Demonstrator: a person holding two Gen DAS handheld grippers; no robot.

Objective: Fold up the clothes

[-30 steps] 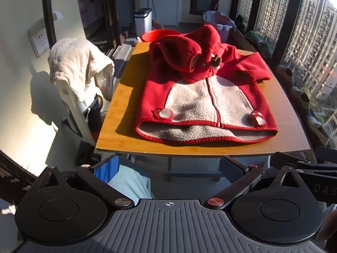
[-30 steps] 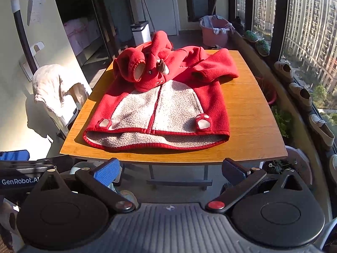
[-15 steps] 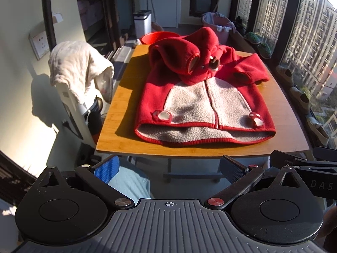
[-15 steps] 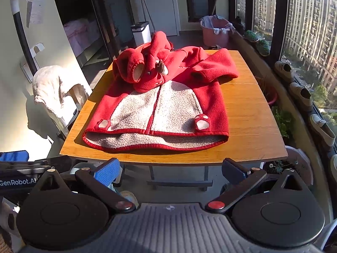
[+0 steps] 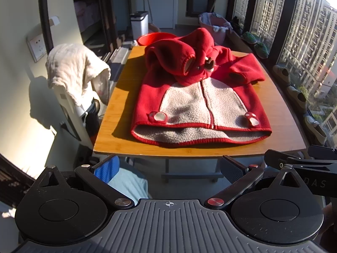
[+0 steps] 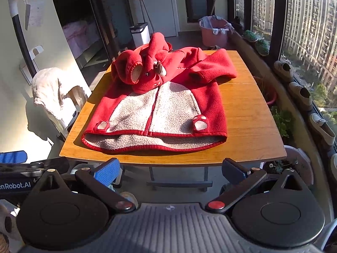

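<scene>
Over the last second both grippers, left (image 5: 168, 168) and right (image 6: 169, 169), edged nearer the red jacket (image 5: 202, 105) on the desk (image 5: 118, 105), wide open, empty; folding had not begun.

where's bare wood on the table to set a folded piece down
The widest bare strip of the table runs between the red jacket and the window-side edge. A narrower strip lies between the jacket's hem and the near edge, and a sliver on the chair side. The far end is crowded by the bunched hood and sleeves.
</scene>
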